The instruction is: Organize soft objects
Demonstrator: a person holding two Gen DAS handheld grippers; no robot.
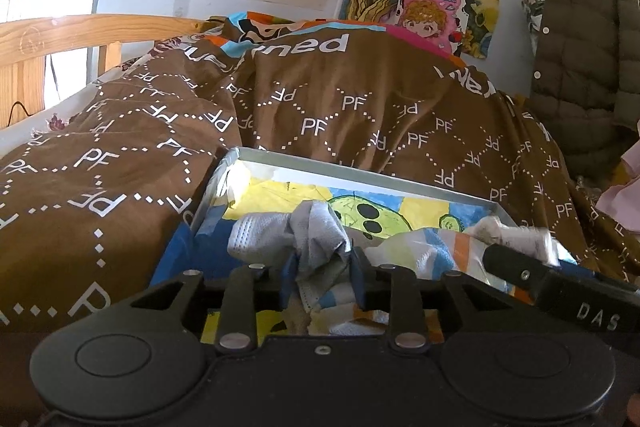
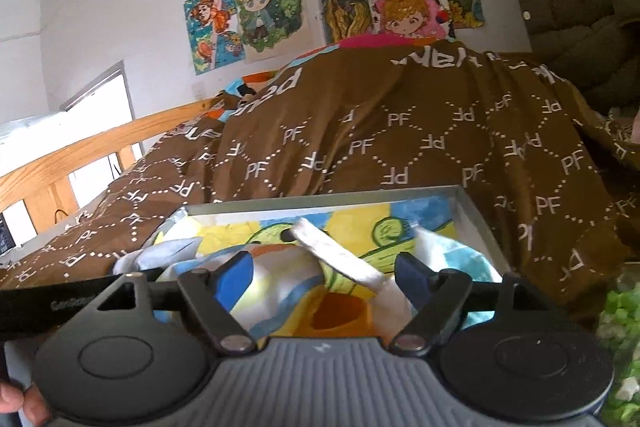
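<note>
Both hand-held grippers point slightly downward into a shallow box (image 1: 360,179) resting on the bed's brown quilt (image 1: 320,115). The left hand-held gripper (image 1: 322,279) has its jaws narrow, with a grey-white cloth (image 1: 316,239) bunched between the pads; whether they press on it I cannot tell. The right hand-held gripper (image 2: 326,277) stands wide over a striped cloth (image 2: 276,287), gripping nothing. A pale strip (image 2: 336,251) lies just ahead between its fingers. The box floor shows a colourful drawing (image 2: 360,223).

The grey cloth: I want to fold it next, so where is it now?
In the left wrist view the grey cloth lies bunched between the left gripper fingers, inside the shallow tray on the brown bedspread.
</note>
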